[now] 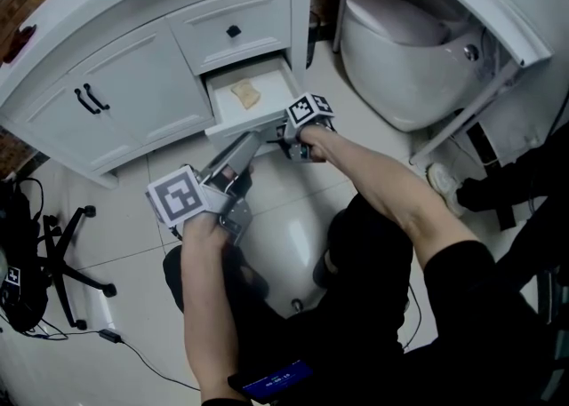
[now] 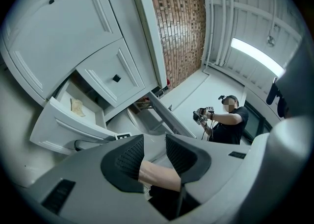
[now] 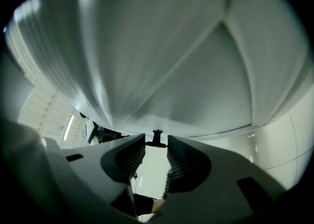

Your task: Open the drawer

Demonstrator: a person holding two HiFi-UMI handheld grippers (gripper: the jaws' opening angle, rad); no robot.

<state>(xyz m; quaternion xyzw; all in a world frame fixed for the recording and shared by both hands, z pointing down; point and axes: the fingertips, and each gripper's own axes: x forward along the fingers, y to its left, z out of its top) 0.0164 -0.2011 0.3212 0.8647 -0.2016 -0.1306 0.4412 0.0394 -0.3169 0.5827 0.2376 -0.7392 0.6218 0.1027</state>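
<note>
The right gripper point(image 3: 157, 145) has its fingers point(image 3: 128, 157) closed partway, pinching the black knob point(image 3: 157, 137) right at their tips, and the pale front of the drawer point(image 1: 220, 104) fills the view just beyond them. That drawer stands pulled out of the vanity point(image 1: 133, 84); inside it, behind the front these fingers hold, lies a tan piece point(image 1: 245, 93). The left gripper point(image 2: 154, 143) hangs beside the right one and a little behind it, pointing level, its fingers point(image 2: 128, 158) spread with nothing in them; only the person's own forearm point(image 2: 159, 178) shows through the gap. Beyond its tips, to the left, is the open drawer's front, with a shut top drawer point(image 2: 110, 73) above it. Farther past the left fingers a second person point(image 2: 226, 120) stands on the pale floor point(image 2: 206, 90) near a brick wall point(image 2: 179, 17). To the right of the right fingers, well apart, sits a toilet point(image 1: 404, 49)
</note>
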